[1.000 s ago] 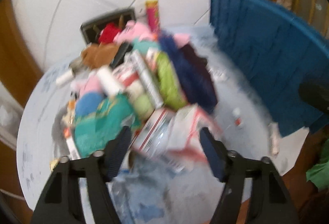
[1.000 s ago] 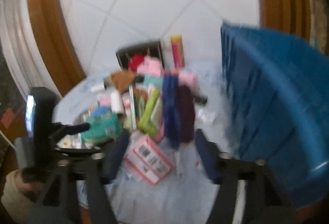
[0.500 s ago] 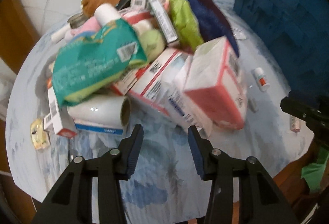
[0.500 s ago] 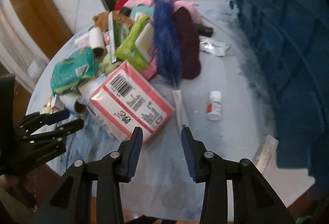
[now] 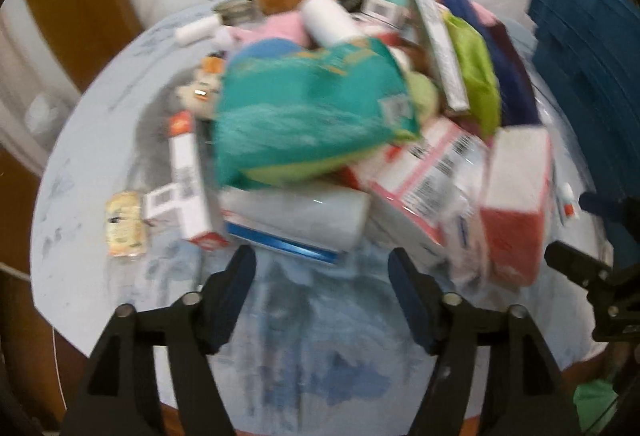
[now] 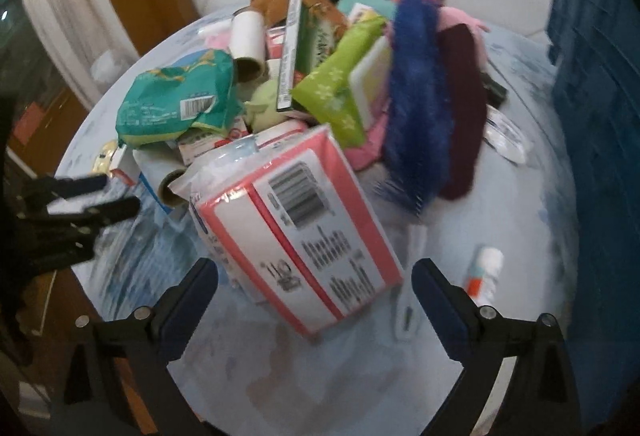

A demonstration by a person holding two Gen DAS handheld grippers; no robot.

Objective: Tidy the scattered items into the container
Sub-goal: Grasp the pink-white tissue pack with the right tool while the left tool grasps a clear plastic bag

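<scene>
A heap of packets, boxes, soft toys and rolls covers the round table (image 5: 312, 356). My left gripper (image 5: 320, 264) hangs just short of a white roll (image 5: 296, 216) under a teal pack (image 5: 308, 108); its jaws are opening with nothing between them. My right gripper (image 6: 316, 272) is opening wide, and the near corner of a pink-and-white pack (image 6: 304, 228) reaches in between its fingers without touching the pads. The blue crate (image 6: 592, 116) stands at the right edge, and shows as the blue crate (image 5: 580, 76) in the left wrist view too.
A small white bottle (image 6: 484, 272) and a blue fluffy duster (image 6: 420, 96) lie right of the pink pack. A white box with a red end (image 5: 188, 176) and a yellow packet (image 5: 124, 224) sit at the heap's left. White tiled floor and wooden frames surround the table.
Both grippers have dropped closer to the heap. Their jaws narrowed half a second ago and now stand wider. The pink-and-white pack now reaches between the right fingers.
</scene>
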